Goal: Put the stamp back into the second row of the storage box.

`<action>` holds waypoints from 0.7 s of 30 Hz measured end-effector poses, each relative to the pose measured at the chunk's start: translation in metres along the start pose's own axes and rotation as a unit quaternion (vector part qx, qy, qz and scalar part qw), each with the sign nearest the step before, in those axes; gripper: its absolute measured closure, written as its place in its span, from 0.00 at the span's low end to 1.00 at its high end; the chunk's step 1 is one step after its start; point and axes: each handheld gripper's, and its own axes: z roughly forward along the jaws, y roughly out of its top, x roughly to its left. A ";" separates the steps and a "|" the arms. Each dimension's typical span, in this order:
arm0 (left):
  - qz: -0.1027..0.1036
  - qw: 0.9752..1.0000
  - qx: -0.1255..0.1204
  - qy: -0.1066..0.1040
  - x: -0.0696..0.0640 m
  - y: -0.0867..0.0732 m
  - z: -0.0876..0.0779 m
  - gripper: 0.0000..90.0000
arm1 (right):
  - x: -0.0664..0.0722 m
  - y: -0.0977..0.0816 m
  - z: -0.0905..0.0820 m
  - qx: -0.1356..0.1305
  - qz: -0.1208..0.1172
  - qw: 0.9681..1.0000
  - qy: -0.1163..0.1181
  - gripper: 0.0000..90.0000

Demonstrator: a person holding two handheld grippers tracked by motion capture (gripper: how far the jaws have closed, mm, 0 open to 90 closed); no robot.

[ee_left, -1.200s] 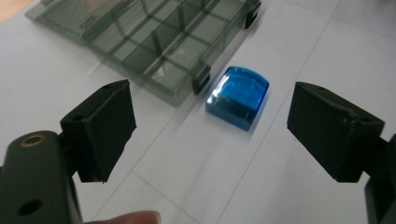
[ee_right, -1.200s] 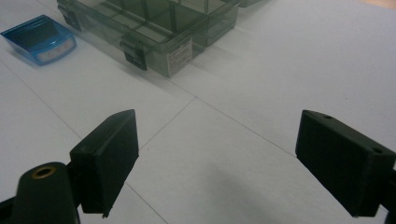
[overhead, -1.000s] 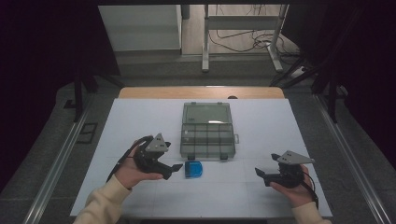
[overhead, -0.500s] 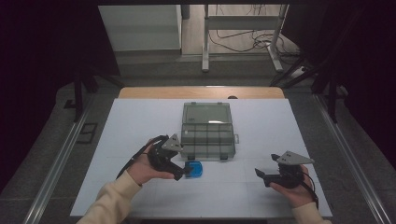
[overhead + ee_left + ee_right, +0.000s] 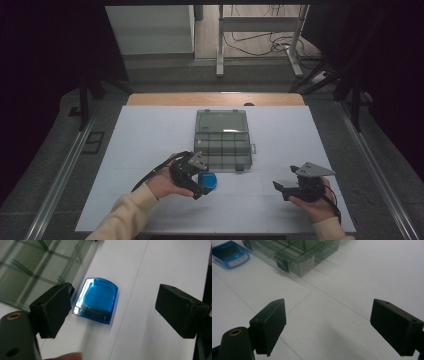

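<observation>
A small translucent blue plastic case (image 5: 96, 300) is seen lying flat on the white table (image 5: 150, 135) at the centre of the left gripper view, between the wide-spread jaws of the left gripper (image 5: 110, 308), untouched, just beside a clear smoky-green compartment box (image 5: 222, 140). At lower right of the high view, the right gripper (image 5: 278, 188) is held with jaws apart, empty.

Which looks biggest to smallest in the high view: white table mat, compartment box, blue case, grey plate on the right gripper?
1. White table mat, by far the largest.
2. Clear compartment box.
3. Grey plate on the right gripper.
4. Blue case, partly hidden by the left gripper, so the last two are close and unsure.
</observation>
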 end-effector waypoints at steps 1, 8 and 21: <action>0.000 1.000 0.002 -0.001 0.000 -0.001 0.003 0.15 | 0.000 0.000 0.000 0.000 0.000 1.000 0.000 0.15; 0.008 0.999 0.033 -0.008 0.003 0.000 0.017 0.15 | 0.000 0.000 0.001 0.002 0.000 1.000 0.000 0.15; 0.008 0.998 0.054 -0.001 0.008 0.001 0.031 0.15 | 0.001 0.000 0.001 0.005 -0.004 1.000 0.001 0.15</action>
